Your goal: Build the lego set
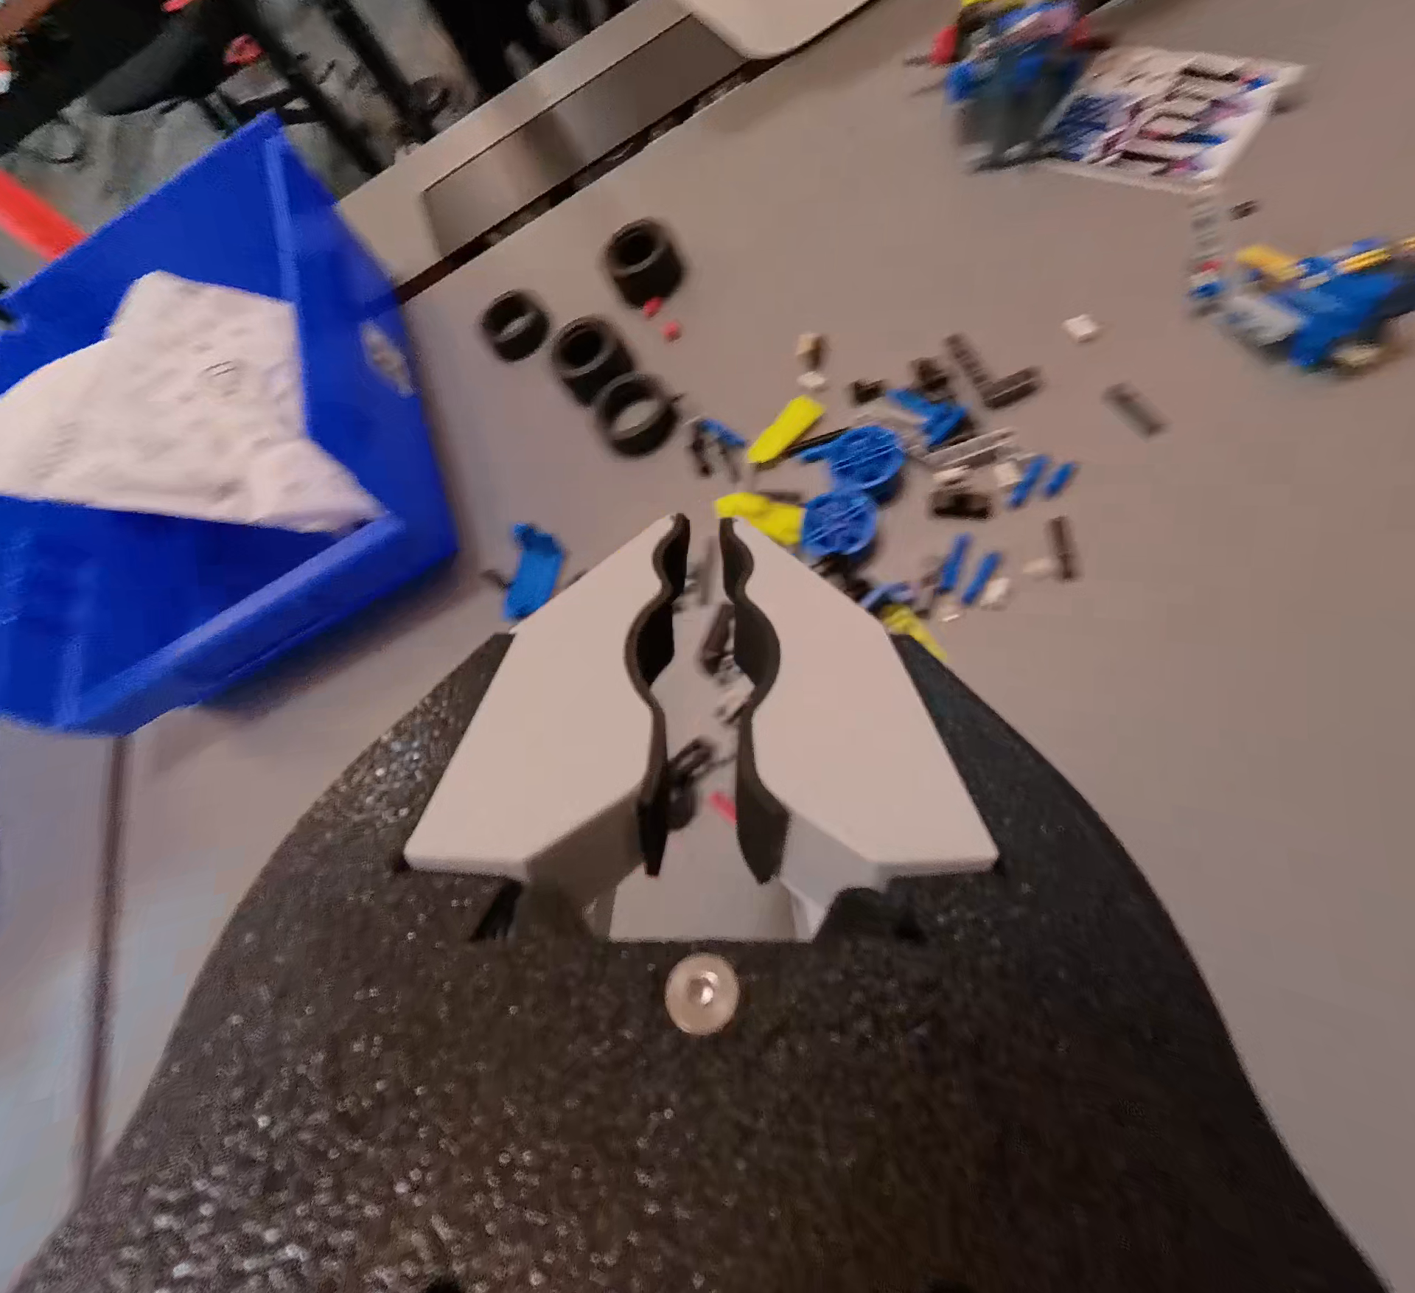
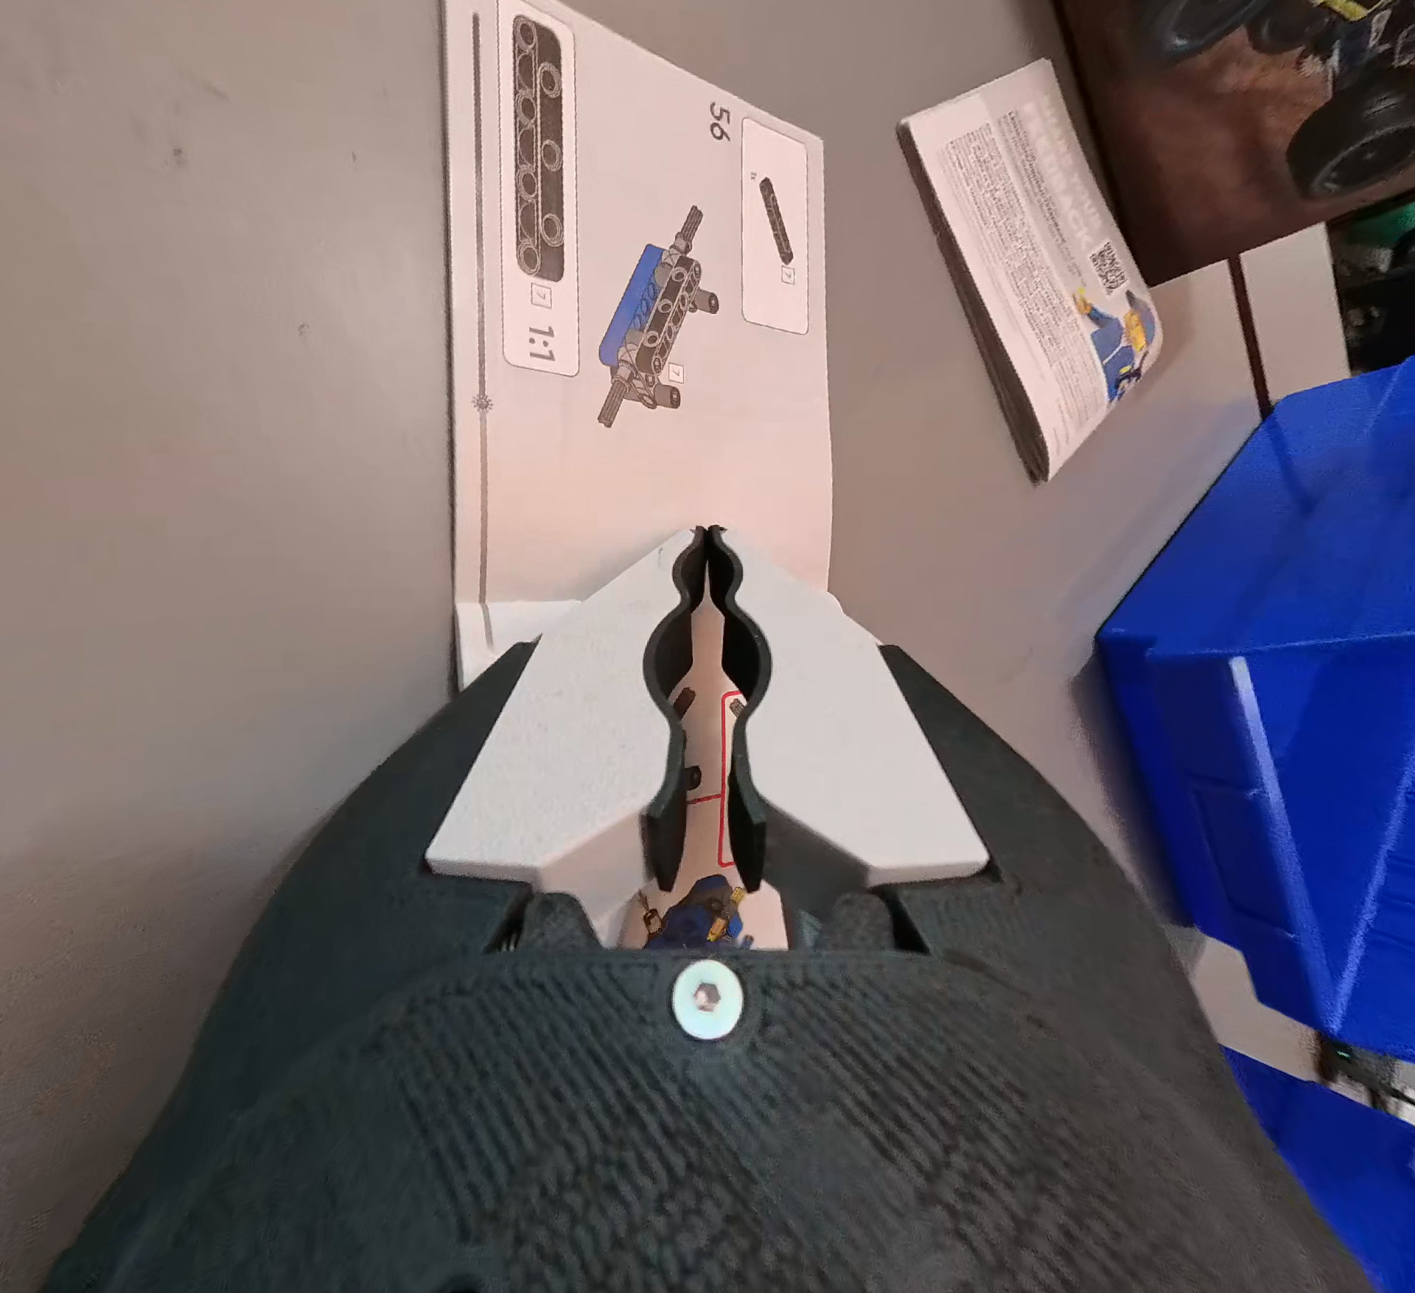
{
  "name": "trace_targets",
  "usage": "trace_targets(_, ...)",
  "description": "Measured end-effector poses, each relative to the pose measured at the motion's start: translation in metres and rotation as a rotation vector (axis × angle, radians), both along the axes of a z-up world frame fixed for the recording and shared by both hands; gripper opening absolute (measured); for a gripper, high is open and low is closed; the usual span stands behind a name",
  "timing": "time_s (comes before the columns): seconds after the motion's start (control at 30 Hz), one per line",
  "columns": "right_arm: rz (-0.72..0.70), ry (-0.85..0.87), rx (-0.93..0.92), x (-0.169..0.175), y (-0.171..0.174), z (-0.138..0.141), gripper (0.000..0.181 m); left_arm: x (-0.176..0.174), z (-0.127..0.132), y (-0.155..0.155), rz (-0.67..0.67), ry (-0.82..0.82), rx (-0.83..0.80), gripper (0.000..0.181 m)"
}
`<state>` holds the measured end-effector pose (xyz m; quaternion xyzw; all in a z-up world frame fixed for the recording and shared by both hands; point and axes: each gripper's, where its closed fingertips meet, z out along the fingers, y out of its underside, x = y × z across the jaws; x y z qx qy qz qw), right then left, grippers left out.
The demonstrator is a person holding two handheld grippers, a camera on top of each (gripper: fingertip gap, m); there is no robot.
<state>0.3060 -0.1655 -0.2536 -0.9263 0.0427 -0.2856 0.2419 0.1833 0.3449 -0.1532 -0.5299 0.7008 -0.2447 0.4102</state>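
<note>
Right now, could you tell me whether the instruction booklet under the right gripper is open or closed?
Open: the instruction booklet lies spread, showing an inside page.

I count four black tyres [image 1: 593, 345] grouped on the table, two blue wheel hubs [image 1: 854, 483], two partly built blue models [image 1: 1302, 314] — and one blue bin [image 1: 230, 414]. Right wrist view: two instruction booklets [image 2: 635, 276], one open, one closed. Loose small pieces — too blurred to count.

A matt grey table [image 1: 995, 758] is being shown under glossy plastic bricks [image 1: 850, 460] and dull rubber tyres [image 1: 586, 356]. Smooth paper is being seen in the booklet page [image 2: 635, 414], and grainy black plastic on the left claw [image 1: 703, 529] housing.
</note>
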Motion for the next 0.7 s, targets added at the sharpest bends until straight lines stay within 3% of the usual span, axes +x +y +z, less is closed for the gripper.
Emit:
trace_targets(0.03, -0.009, 0.014, 0.015, 0.0, 0.0, 0.0, 0.0, -0.002, 0.001, 0.013, 0.014, 0.007, 0.018, 0.005)
trace_targets(0.27, -0.054, 0.023, 0.108, -0.002, 0.005, 0.013, 0.003, 0.004, -0.023, 0.058, -0.054, 0.138, 0.052, 0.009)
trace_targets(0.47, -0.128, -0.065, 0.319, 0.0, 0.007, 0.044, 0.002, 0.02, -0.046, 0.065, -0.254, 0.289, 0.142, 0.011)
trace_targets(0.7, -0.16, -0.085, 0.308, -0.003, 0.003, 0.042, 0.002, 0.034, -0.078, 0.086, -0.43, 0.528, 0.216, 0.011)
